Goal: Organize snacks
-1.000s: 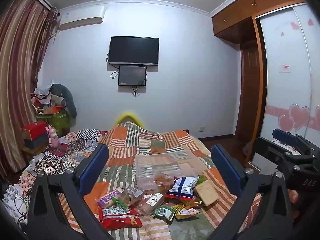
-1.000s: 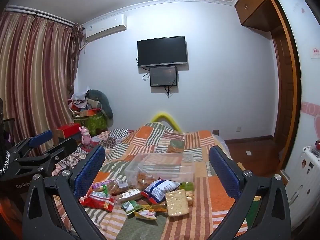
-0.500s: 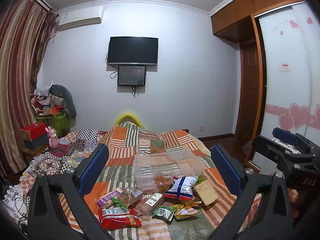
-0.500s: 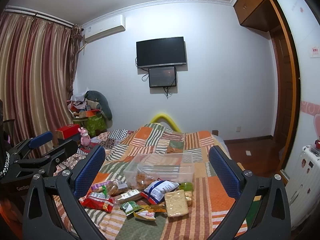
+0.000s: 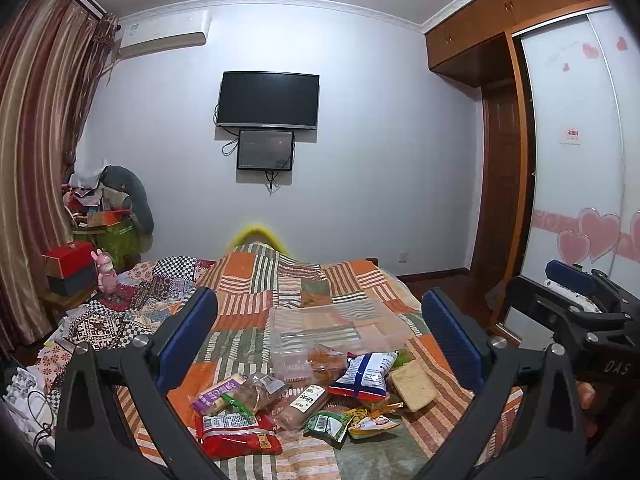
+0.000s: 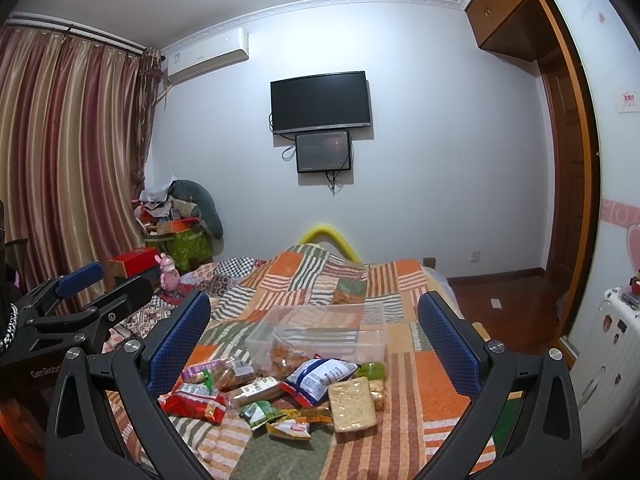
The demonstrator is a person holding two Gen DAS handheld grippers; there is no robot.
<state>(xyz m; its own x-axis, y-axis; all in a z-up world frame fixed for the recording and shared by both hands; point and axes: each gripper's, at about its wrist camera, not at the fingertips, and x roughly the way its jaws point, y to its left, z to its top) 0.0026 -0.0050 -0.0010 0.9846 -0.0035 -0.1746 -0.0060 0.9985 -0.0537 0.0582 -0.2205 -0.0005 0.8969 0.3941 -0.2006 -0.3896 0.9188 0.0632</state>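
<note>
A pile of snack packets lies on the patchwork bed: a red bag [image 5: 236,434] [image 6: 194,400], a blue and white bag [image 5: 366,372] [image 6: 320,374], a pale cracker pack [image 5: 414,384] [image 6: 352,404] and small green and yellow packets [image 5: 326,426]. A clear plastic box [image 5: 332,336] [image 6: 320,332] stands just behind them with one snack inside. My left gripper [image 5: 320,344] is open and empty, held above the pile. My right gripper [image 6: 316,340] is open and empty too, to the right of the left one.
The bed [image 5: 280,280] [image 6: 400,280] has a yellow headboard curve at the far end. A cluttered side table with boxes [image 5: 70,264] stands left by the curtains. A wardrobe [image 5: 580,160] and wood floor are on the right. A white case [image 6: 612,352] stands near the right.
Both views have shifted only slightly. The snacks and box have not moved. Both grippers stay open.
</note>
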